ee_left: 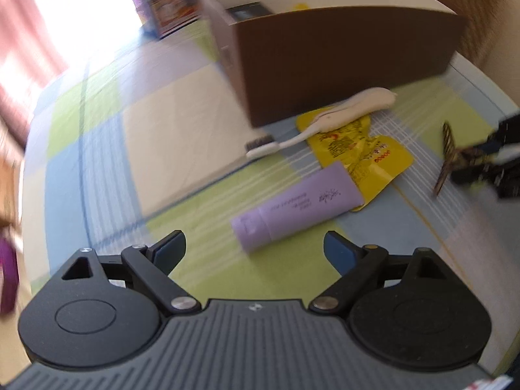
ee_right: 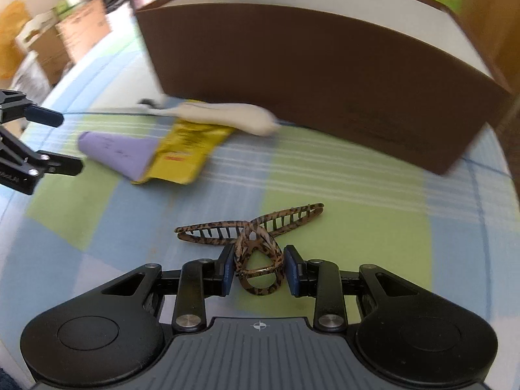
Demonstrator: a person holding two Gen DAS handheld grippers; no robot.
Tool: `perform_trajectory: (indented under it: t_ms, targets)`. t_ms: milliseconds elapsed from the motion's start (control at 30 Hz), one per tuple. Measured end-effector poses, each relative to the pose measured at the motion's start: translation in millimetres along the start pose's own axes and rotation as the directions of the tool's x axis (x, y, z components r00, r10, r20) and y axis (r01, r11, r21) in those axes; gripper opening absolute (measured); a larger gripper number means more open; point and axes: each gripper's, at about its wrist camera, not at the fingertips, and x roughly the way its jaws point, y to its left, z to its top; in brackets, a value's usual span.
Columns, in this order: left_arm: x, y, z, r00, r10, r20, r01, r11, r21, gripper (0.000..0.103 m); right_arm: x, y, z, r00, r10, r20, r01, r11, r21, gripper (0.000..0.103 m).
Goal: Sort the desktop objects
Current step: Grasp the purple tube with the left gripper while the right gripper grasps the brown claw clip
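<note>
Between right gripper (ee_right: 259,271) fingers, hair claw (ee_right: 250,237), teeth crosswise

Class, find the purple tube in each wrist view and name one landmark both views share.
Left wrist: purple tube lies at centre, just ahead of the open left gripper, its far end on the yellow packet.
Right wrist: tube at left, mid-height, beside the packet.
Shared landmark: the brown box behind them.

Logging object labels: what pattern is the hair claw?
Brown-and-black tortoiseshell on the hair claw; clearest in the right wrist view.
</note>
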Motion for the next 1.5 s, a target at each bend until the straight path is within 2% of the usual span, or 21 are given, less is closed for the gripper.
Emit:
perform_trajectory:
  t_ms: [67,100,200,300,433,600,667,767,833,867,1000,1033,1100,1167,1233,1500]
  targets:
    - [6.1,-3.1,4.2,1.000,-0.020,0.009,0.019,0.997,0.074,0.087,-4.3,-13.5,-3.8,1.000,-0.031,-0.005,0.031,0.999,0.041,0.029]
    - [9.9,-4.1,6.1,0.999,-0.033,0.010,0.032,0.995,0.099,0.082,-6.5,-19.6,-5.5,0.999,-0.047,-0.008,0.047,0.997,0.062,0.029]
    - [25.8,-7.1,9.1,0.997,-0.080,-0.010,0.080,0.988,0.131,0.074,-12.8,-37.3,-10.6,0.996,-0.083,-0.017,0.084,0.990,0.116,0.029]
    - [34.0,-8.5,7.3,0.994,-0.108,-0.029,0.111,0.987,0.116,0.065,-19.4,-49.6,-17.0,0.993,-0.112,-0.024,0.114,0.982,0.150,0.029]
    - [25.0,-8.5,1.0,0.985,-0.165,-0.044,0.168,0.984,0.060,0.038,-28.7,-58.5,-27.6,0.991,-0.132,-0.027,0.135,0.975,0.179,0.029]
    - [10.8,-20.5,-12.2,0.975,-0.210,-0.078,0.212,0.977,0.012,0.027,-36.0,-62.5,-36.1,0.991,-0.132,-0.026,0.135,0.975,0.179,0.029]
    - [5.3,-25.5,-14.6,0.969,-0.235,-0.076,0.234,0.972,-0.024,0.027,-36.6,-62.4,-37.1,0.991,-0.129,-0.024,0.131,0.975,0.178,0.029]
    - [4.5,-32.7,-12.7,0.974,-0.219,-0.058,0.216,0.975,-0.042,0.032,-37.7,-62.0,-37.8,0.992,-0.127,-0.022,0.129,0.976,0.177,0.029]
    - [6.8,-33.1,-6.8,0.976,-0.211,-0.045,0.208,0.977,-0.054,0.050,-35.5,-62.3,-36.3,0.992,-0.127,-0.020,0.129,0.977,0.168,0.029]
    - [9.5,-33.3,-2.9,0.977,-0.207,-0.043,0.205,0.977,-0.062,0.050,-35.3,-62.5,-35.9,0.992,-0.125,-0.019,0.127,0.978,0.167,0.030]
    - [24.5,-35.5,11.3,0.979,-0.195,-0.059,0.191,0.979,-0.079,0.047,-35.6,-66.7,-34.0,0.994,-0.112,-0.013,0.112,0.977,0.179,0.033]
    - [28.4,-36.1,13.2,0.979,-0.190,-0.069,0.184,0.979,-0.087,0.045,-36.4,-67.1,-34.0,0.994,-0.113,-0.010,0.113,0.978,0.178,0.036]
    - [29.0,-36.9,14.6,0.981,-0.181,-0.065,0.174,0.979,-0.106,0.042,-39.3,-67.9,-35.1,0.992,-0.125,0.000,0.123,0.976,0.180,0.050]
    - [27.4,-38.9,14.0,0.984,-0.169,-0.063,0.161,0.979,-0.124,0.035,-41.4,-69.3,-36.1,0.992,-0.125,0.011,0.121,0.975,0.187,0.053]
    - [25.5,-39.4,12.0,0.985,-0.162,-0.065,0.152,0.978,-0.141,0.028,-41.7,-70.8,-37.0,0.992,-0.124,0.012,0.119,0.974,0.195,0.054]
    - [8.0,-50.4,-11.6,0.986,-0.143,-0.084,0.120,0.964,-0.237,0.027,-36.8,-68.4,-36.8,0.993,-0.117,0.029,0.111,0.980,0.165,0.054]
